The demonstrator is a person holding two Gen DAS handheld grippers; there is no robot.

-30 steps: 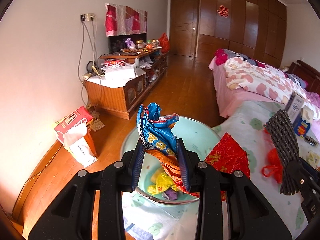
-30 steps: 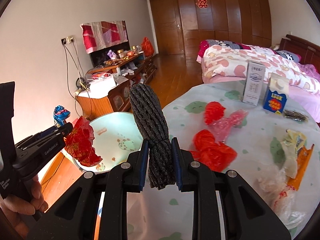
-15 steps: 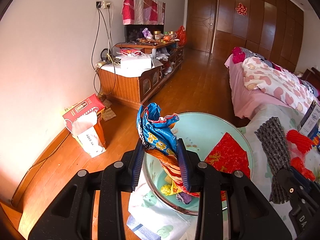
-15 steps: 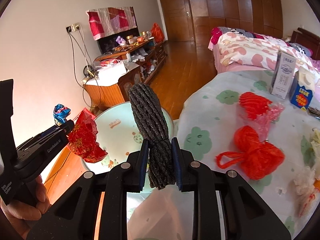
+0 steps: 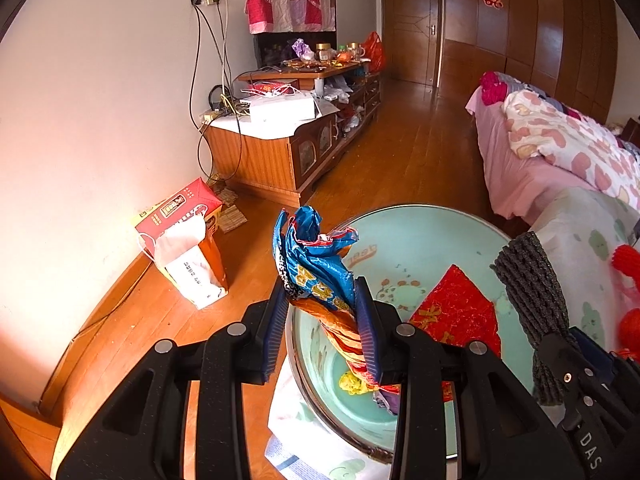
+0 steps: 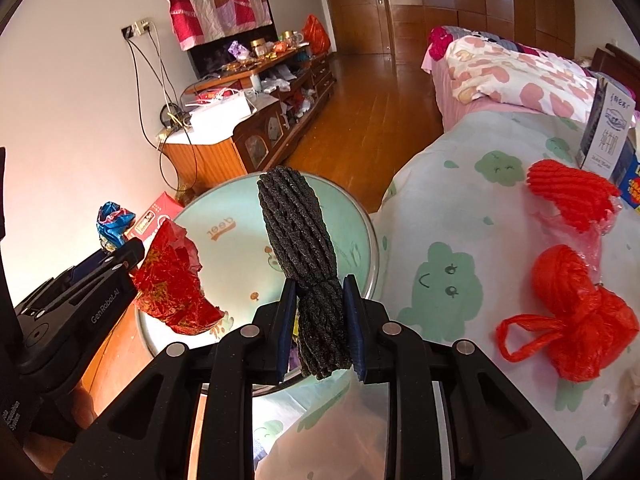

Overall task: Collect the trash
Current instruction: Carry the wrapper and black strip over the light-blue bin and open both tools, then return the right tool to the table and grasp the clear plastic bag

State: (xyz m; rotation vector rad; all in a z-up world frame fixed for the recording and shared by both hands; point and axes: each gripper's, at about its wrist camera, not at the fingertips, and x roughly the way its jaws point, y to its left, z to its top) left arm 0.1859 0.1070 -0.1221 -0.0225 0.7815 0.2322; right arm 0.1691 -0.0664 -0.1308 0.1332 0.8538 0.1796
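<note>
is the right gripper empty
No, the right gripper has its pads pressed on a dark grey foam net sleeve, held above the pale green basin.

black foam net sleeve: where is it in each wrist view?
Left wrist: black foam net sleeve at the right edge, sticking up from the right tool, over the basin's right side.
Right wrist: the sleeve at centre, clamped between the tool's own pads.
Shared landmark: the mint-green basin behind it in both.
</note>
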